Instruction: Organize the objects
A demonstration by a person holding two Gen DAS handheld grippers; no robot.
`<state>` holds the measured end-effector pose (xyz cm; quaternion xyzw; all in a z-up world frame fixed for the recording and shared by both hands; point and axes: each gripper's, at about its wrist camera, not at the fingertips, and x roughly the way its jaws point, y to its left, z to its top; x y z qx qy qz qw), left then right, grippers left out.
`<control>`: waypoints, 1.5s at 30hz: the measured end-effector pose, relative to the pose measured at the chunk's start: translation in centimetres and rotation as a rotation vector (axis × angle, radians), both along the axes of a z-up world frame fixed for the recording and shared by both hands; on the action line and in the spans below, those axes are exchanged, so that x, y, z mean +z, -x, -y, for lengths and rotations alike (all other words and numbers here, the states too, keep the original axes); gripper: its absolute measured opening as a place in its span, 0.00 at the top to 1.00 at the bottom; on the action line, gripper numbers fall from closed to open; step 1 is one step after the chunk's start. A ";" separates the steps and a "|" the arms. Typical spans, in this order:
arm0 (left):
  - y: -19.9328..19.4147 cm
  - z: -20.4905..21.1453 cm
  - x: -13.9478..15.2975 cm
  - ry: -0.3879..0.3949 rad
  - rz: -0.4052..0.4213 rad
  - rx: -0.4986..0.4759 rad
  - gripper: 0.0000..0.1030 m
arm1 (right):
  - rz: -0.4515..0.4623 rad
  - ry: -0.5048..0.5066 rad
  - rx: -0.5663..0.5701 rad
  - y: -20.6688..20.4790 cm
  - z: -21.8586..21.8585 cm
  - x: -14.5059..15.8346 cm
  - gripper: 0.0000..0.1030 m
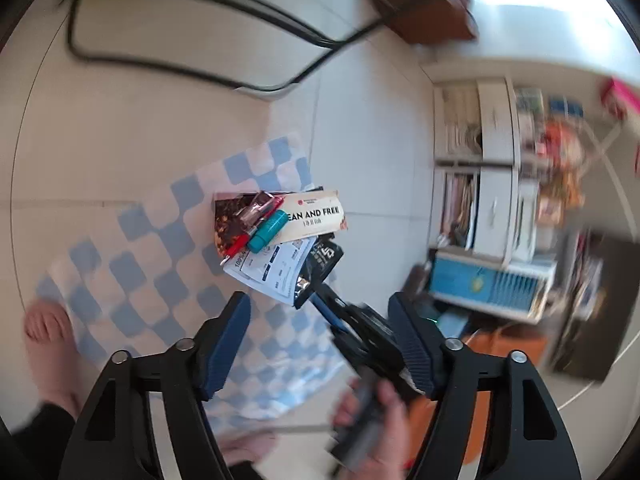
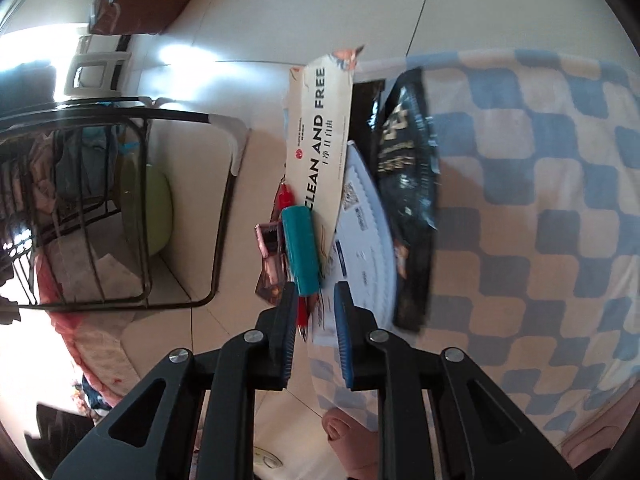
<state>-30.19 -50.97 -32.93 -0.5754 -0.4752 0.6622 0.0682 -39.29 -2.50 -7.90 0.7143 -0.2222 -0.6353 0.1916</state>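
A: On the checkered mat (image 1: 132,264), your packet pile (image 1: 280,236) lies at its edge, teal tube (image 2: 301,250) on top.
B: Right hand-held gripper (image 2: 314,312)?
A: Clenched on the pile's near end, red pen (image 2: 303,312) between its fingers. Left hand-held gripper (image 1: 320,320) released, empty.

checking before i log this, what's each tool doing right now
Left tool: open, nothing between its pads.
Right tool: nearly closed around the red pen; whether it grips it cannot be told.
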 end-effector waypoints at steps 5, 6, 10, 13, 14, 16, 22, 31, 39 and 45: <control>0.0 -5.0 10.6 0.290 -0.224 -0.251 0.21 | -0.186 -0.120 0.089 -3.6 -2.3 9.8 0.52; -0.4 -6.3 12.1 0.378 -0.295 -0.278 0.18 | -0.252 -0.171 0.106 -4.7 -2.5 12.3 0.31; -3.9 -11.4 17.6 0.664 -0.586 -0.339 0.17 | -0.708 -0.356 0.126 -12.2 -4.7 24.0 0.00; -7.4 -13.6 20.4 0.749 -0.740 -0.344 0.17 | -1.029 -0.427 0.093 -19.0 -6.6 29.4 0.00; -8.5 -14.1 20.8 0.786 -0.781 -0.338 0.17 | -1.103 -0.441 0.066 -20.8 -7.1 30.0 0.00; -10.8 -14.9 20.6 0.876 -0.832 -0.298 0.17 | -1.220 -0.470 0.012 -24.3 -7.9 29.6 0.00; -16.0 -17.1 17.1 0.802 -0.785 -0.362 0.17 | -1.151 -0.663 0.091 -28.6 -8.1 25.9 0.00; -15.9 -18.0 10.9 0.641 -0.557 -0.453 0.17 | -0.891 -0.723 0.039 -29.9 -13.3 20.3 0.00; -11.4 -18.3 10.1 0.834 -0.450 -0.487 0.03 | -0.821 -0.753 -0.013 -29.3 -15.3 19.0 0.00; -8.0 -15.5 7.3 0.807 -0.366 -0.425 0.01 | -0.786 -0.774 0.035 -29.0 -15.0 17.7 0.00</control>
